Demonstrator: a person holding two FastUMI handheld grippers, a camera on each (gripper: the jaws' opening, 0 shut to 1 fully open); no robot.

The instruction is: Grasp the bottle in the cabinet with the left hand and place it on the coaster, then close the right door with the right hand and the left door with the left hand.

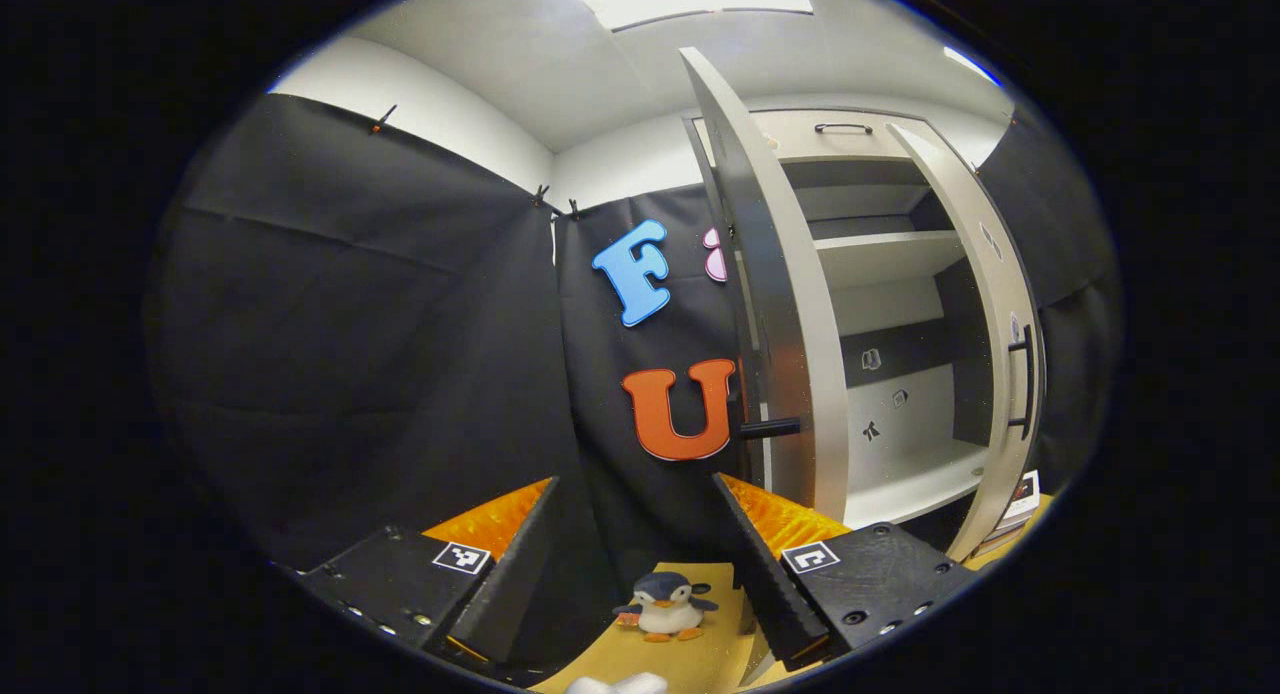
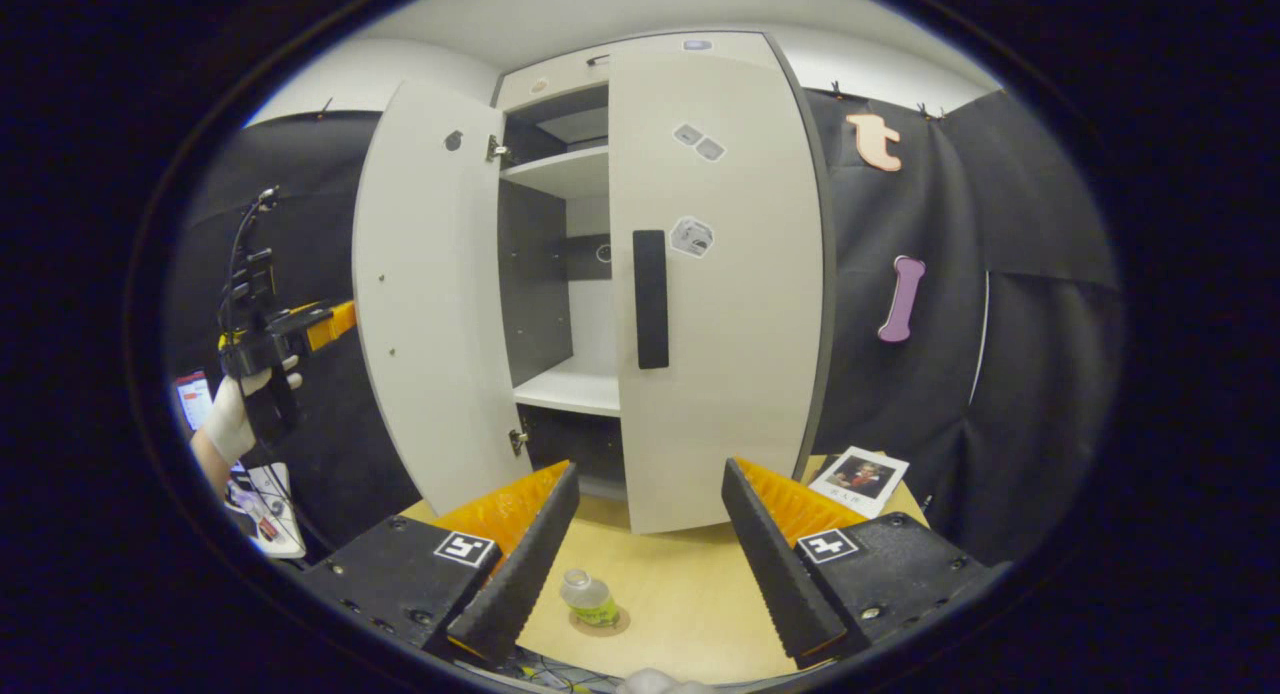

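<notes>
bottle: upright on the round coaster, on the desk in front of the cabinet — seen from above in the right gripper view
right door: nearly shut, black handle facing the camera
left door: swung wide open; edge-on in the left gripper view
left hand-held gripper: fingers spread wide, nothing between them — held up beside the open left door by a gloved hand
right hand-held gripper: fingers wide apart, empty, above the desk facing the cabinet
penguin plush: on the desk below the left hand-held gripper
photo card: flat on the desk, right of the cabinet
</notes>
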